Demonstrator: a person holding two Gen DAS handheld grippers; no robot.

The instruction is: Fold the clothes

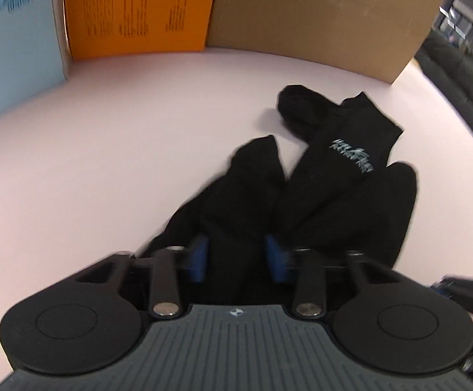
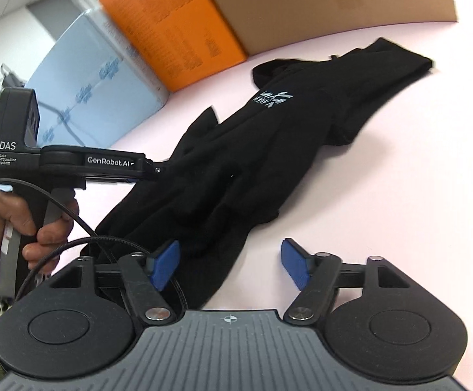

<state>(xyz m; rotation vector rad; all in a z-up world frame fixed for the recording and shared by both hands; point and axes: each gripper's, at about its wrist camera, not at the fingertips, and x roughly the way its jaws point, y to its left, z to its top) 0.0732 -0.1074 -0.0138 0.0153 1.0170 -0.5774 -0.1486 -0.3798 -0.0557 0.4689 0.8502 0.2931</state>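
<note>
Black garment (image 1: 334, 179) is pinched by left gripper (image 1: 236, 257); right gripper (image 2: 231, 264) is held wide, so bunched cloth could be dragged askew.

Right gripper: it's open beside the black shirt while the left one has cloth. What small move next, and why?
Probably ease the right gripper leftward onto the black shirt's near edge and close. Its blue pads stand apart over bare table, while the left gripper already pinches the cloth, so the shirt's other side needs holding.

Black gripper (image 2: 229, 260), blue pads (image 2: 296, 265), ribbed grey base.
</note>
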